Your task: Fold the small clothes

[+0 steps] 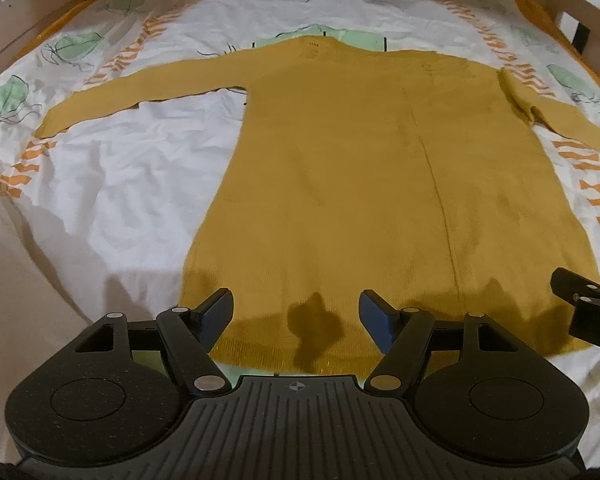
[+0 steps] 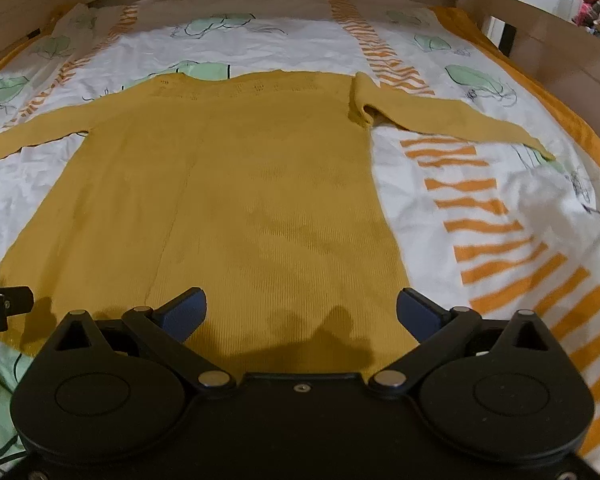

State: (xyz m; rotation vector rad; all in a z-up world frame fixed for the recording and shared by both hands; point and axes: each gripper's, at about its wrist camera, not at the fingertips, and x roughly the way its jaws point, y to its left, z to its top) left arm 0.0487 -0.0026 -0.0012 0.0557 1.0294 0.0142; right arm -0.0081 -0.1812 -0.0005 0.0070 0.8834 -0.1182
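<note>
Patterned bedsheet (image 1: 112, 184) under flat mustard sweater (image 1: 340, 184), both hand-held grippers (image 1: 296, 312) (image 2: 302, 312) spread at hem.

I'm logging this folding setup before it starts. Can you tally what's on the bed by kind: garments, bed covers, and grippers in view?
Mustard-yellow knit long-sleeved sweater, spread flat: 1
White bed sheet with orange stripes and green prints: 1
Black two-finger grippers with blue pads, both open and empty: 2 (left gripper, right gripper)
Total: 4
</note>
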